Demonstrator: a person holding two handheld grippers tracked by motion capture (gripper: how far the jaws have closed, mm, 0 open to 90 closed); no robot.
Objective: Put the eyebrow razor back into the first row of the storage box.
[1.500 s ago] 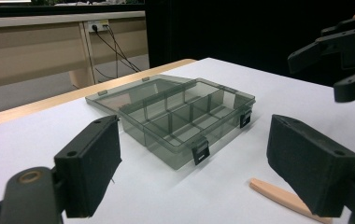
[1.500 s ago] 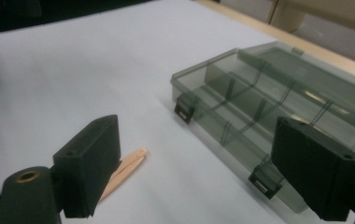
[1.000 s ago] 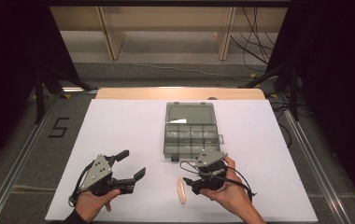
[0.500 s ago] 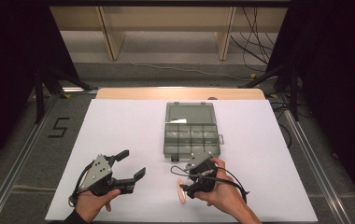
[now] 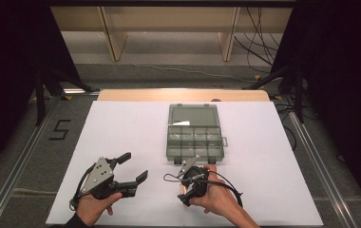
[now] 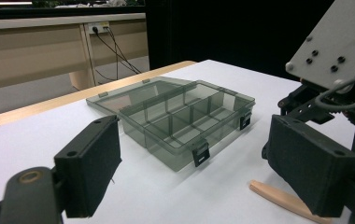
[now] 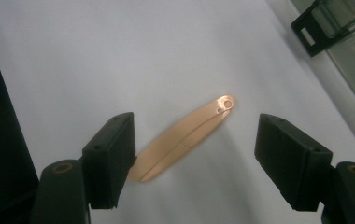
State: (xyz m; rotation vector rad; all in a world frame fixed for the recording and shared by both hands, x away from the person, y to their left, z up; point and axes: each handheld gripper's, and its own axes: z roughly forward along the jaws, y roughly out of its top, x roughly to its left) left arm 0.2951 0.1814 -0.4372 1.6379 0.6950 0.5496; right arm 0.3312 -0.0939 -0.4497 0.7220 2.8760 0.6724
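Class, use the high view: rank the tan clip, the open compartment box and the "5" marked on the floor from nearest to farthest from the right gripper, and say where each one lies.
1. The tan clip: on the white sheet directly under the right gripper, between its open jaws.
2. The compartment box: just beyond the gripper, at the middle of the table, lid open.
3. The "5" mark: far left, on the floor off the table.

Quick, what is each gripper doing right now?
Left gripper: open, holding nothing.
Right gripper: open above the peach clip, jaws just closing a little, not gripping it.
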